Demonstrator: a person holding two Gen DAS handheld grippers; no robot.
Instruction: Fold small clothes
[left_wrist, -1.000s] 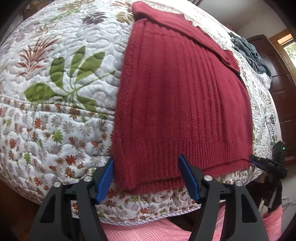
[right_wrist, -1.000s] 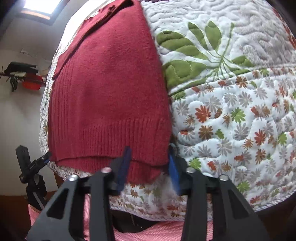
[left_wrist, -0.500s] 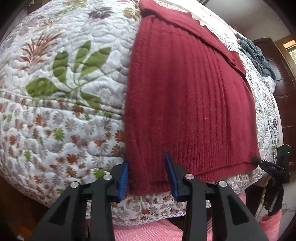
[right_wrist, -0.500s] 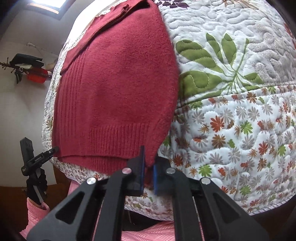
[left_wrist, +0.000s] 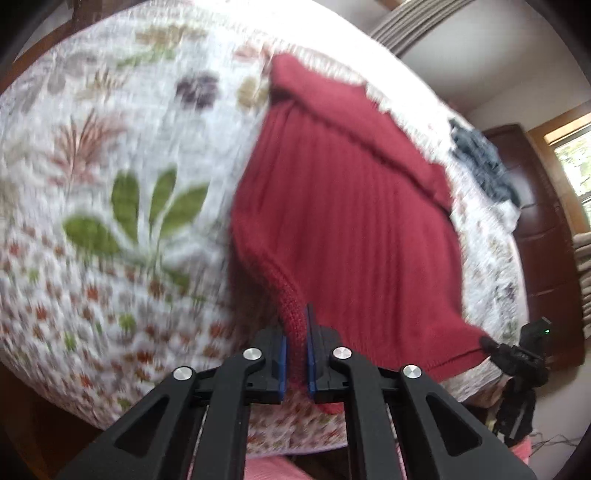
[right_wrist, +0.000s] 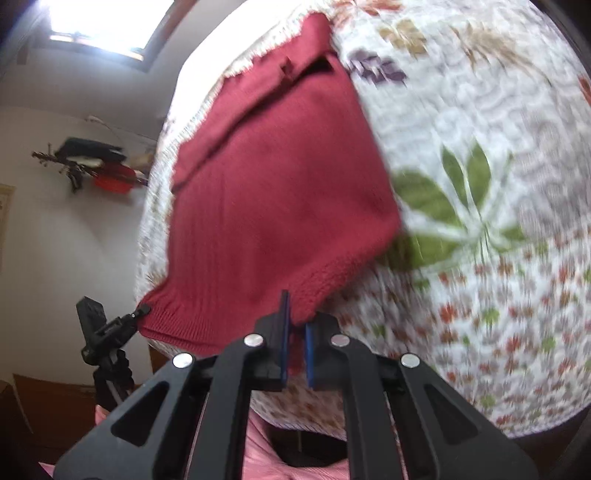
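Bed (left_wrist: 110, 184): covered by a white quilted bedspread printed with green leaves and small red and green flowers; fills most of both wrist views.

Red knit sweater (left_wrist: 351, 229): ribbed, lying mostly flat on the bedspread, hem toward the near edge of the bed, a folded band across its far end. Both near hem corners are raised off the quilt and pulled into peaks.

Dark grey garment (left_wrist: 484, 166): bunched on the far part of the bed, well apart from the sweater.

Dark wooden furniture (left_wrist: 535, 240): beside the bed, seen in the left wrist view.

Left tool (left_wrist: 295, 354): black arms, blue pads, closed tight on the sweater's near-left hem corner; knit fabric pinched between the pads.

Right tool (right_wrist: 294, 350): same build, closed on the near-right hem corner; red fabric shows between the pads.

Pink checked cloth (right_wrist: 295, 454): low in frame beneath both tools.
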